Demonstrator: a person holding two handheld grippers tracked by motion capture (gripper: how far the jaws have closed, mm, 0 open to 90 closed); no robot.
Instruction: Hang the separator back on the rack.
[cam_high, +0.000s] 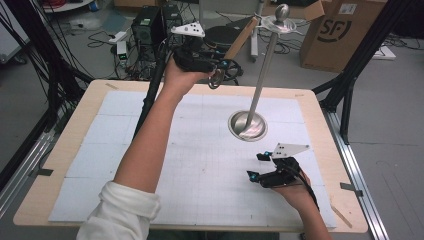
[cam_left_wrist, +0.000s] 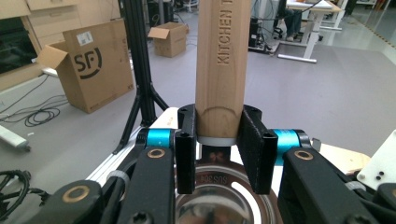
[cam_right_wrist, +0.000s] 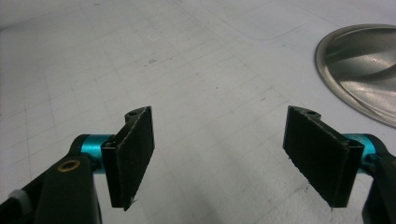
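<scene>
Item: left claw (cam_left_wrist: 218, 140), pads clamped on the wooden handle (cam_left_wrist: 221, 60) of a steel kitchen utensil (ladle or strainer, uncertain), its shiny bowl (cam_left_wrist: 224, 200) close under the camera; in the high view it is held aloft beyond the far edge of the surface (cam_high: 65, 150). Right claw (cam_right_wrist: 219, 154), jaws wide apart and empty, low over the gridded mat (cam_right_wrist: 196, 70), near the metal stand's round base (cam_right_wrist: 364, 65). Risk: the smooth, heavy-ended handle may pivot or slip and strike the upright pole (cam_high: 262, 75), tipping the stand.

"KITCHEN" on wooden handle (cam_left_wrist: 222, 60); "SF" on box (cam_left_wrist: 88, 63)
</scene>
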